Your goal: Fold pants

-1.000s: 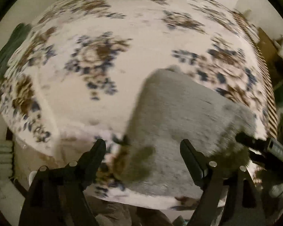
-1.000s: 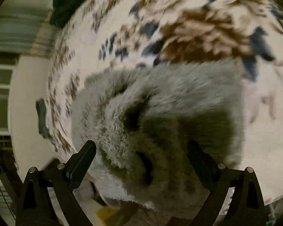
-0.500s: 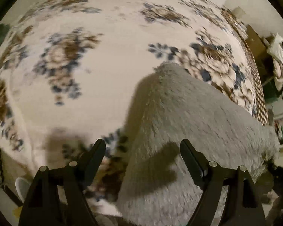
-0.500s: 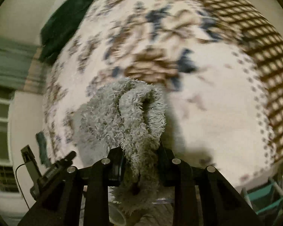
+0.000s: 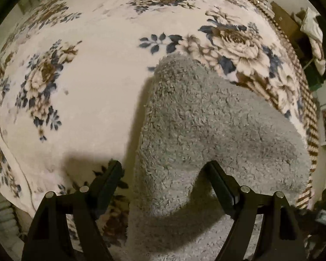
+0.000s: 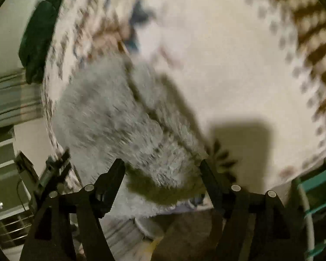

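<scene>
The grey fleece pants lie on a floral bedspread near the bed's front edge. My left gripper is open, jaws wide apart, hovering over the pants' near end and holding nothing. In the right wrist view the pants lie in a thick folded heap, blurred by motion. My right gripper is open over the heap's near end, with nothing between its jaws. The left gripper's body shows at the lower left of that view.
The bedspread's brown checked border runs along the right edge of the bed. A dark green cloth lies at the bed's far corner. Shelves and hanging clothes stand right of the bed. A teal rack stands below the front edge.
My right gripper, shut on a bunch of the pants half a second ago, has opened and let it drop onto the bed. My left gripper has moved closer over the pants, staying open.
</scene>
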